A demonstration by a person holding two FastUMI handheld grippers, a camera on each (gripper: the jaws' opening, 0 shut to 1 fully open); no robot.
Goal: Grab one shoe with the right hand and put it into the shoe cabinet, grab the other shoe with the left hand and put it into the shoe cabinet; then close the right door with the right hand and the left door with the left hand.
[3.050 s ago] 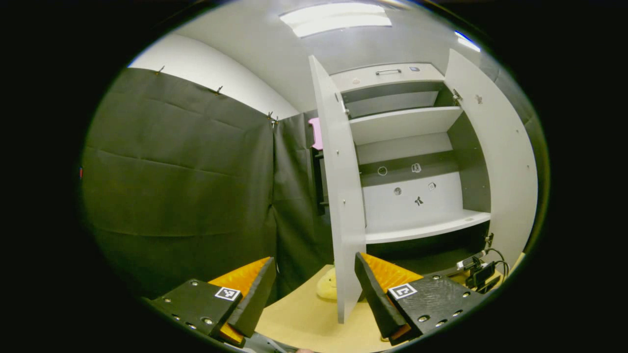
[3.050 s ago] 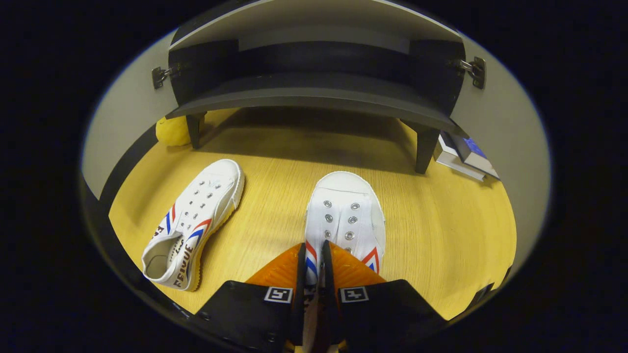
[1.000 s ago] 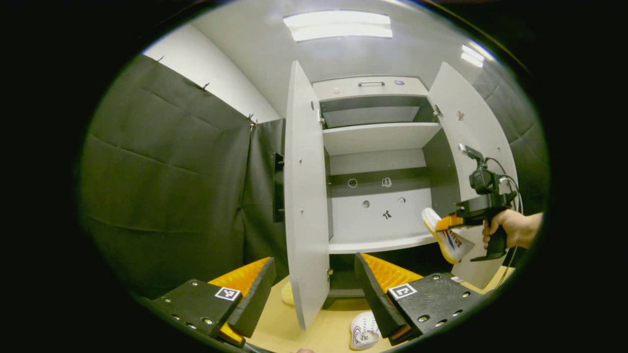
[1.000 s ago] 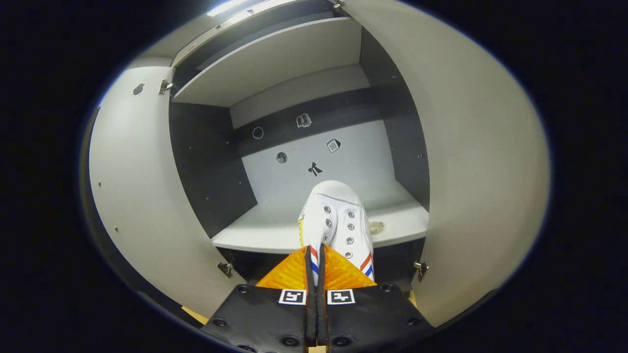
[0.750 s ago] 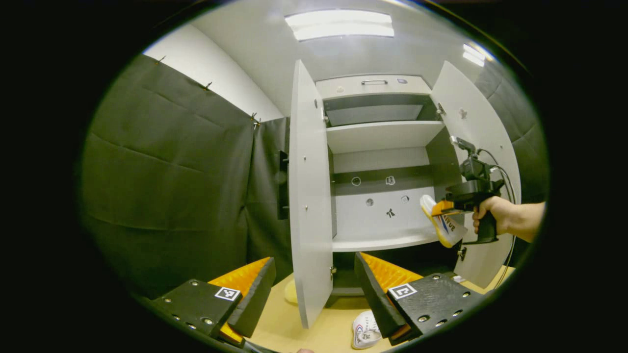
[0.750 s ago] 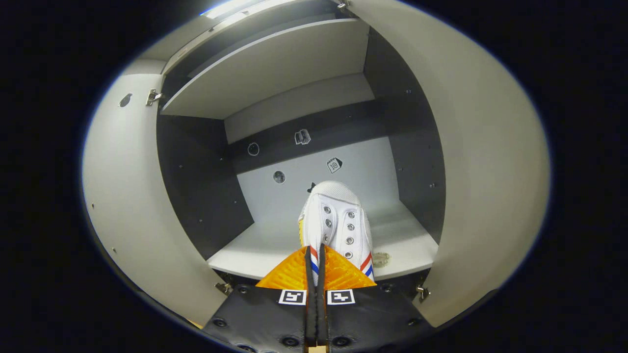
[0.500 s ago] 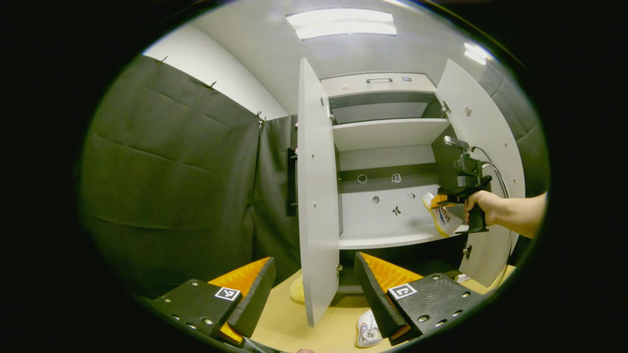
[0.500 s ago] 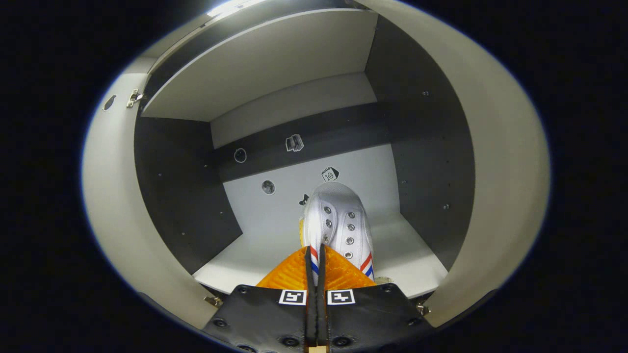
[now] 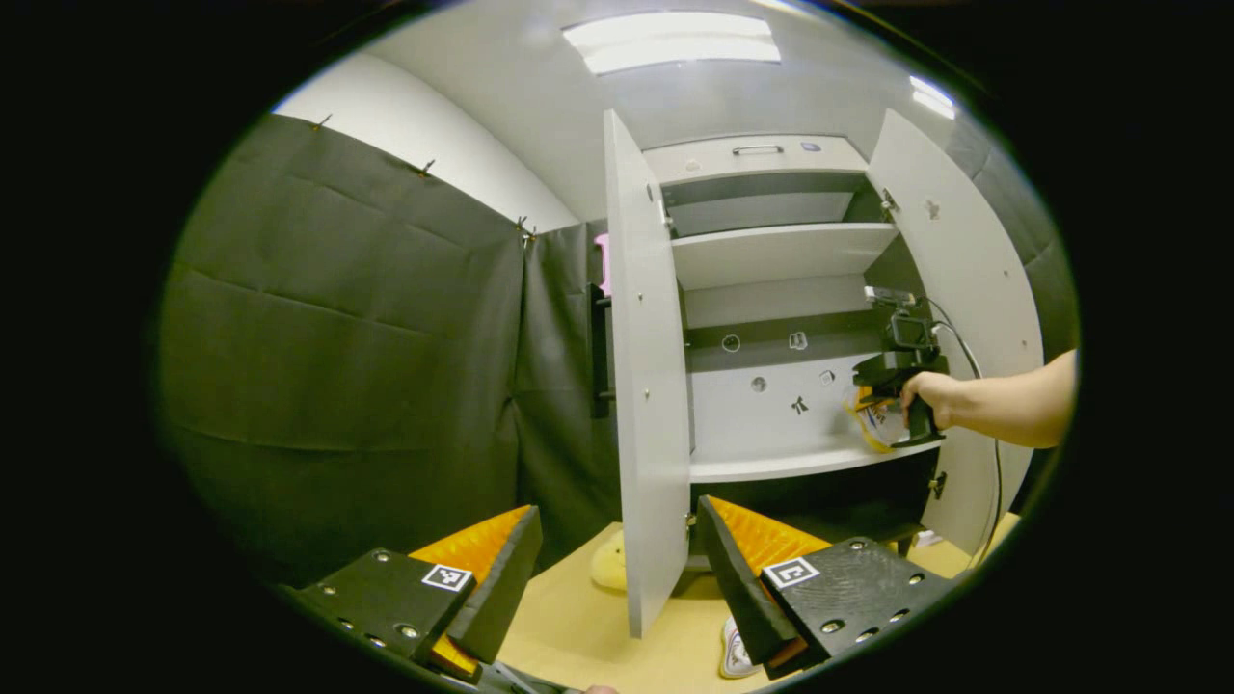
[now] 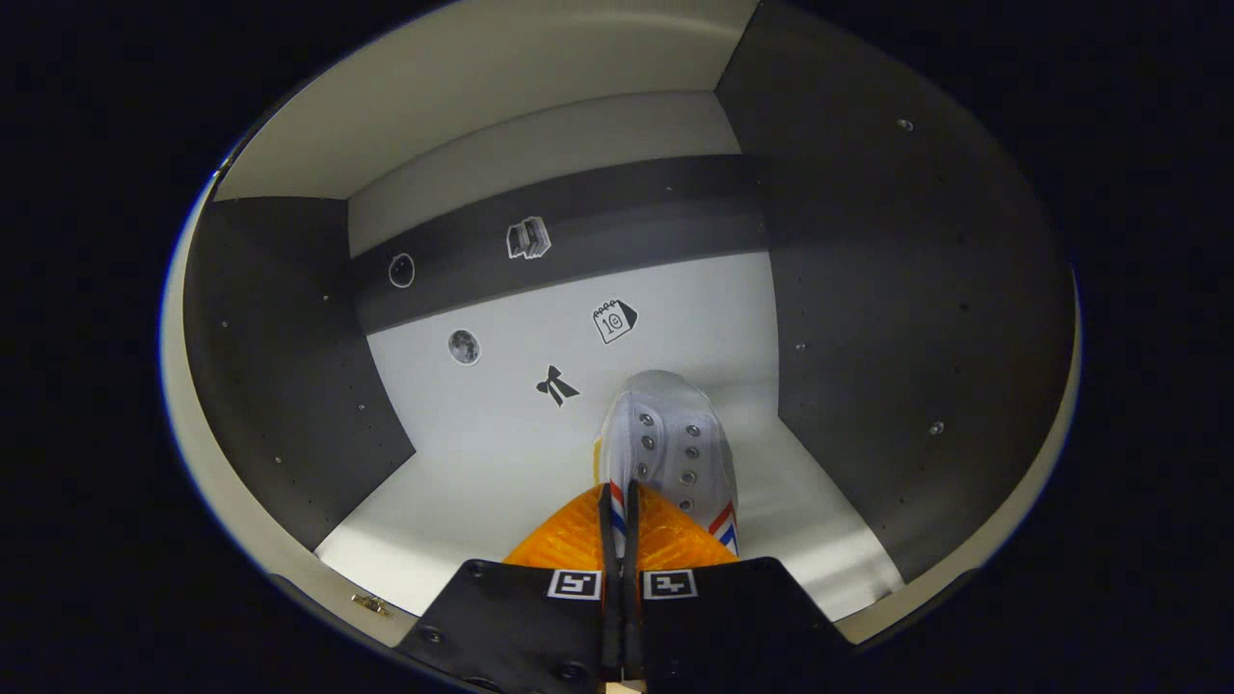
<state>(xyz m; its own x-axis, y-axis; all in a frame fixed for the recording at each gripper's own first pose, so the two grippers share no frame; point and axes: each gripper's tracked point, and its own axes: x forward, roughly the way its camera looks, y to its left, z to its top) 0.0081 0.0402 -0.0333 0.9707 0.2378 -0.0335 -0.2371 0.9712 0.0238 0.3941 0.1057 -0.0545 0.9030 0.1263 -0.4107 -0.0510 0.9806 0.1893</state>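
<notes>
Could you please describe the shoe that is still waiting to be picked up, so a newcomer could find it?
Start at the open shoe cabinet. On the wooden floor below its left door lies a white shoe, unlike the shoe that the right gripper holds.

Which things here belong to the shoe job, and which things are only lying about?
For the job:
- shoe in the right gripper
- other shoe on the floor
- left gripper, open
- cabinet shelf
- left door
- right door

Lying about:
- yellow thing behind the left door
- stickers on the back wall
</notes>
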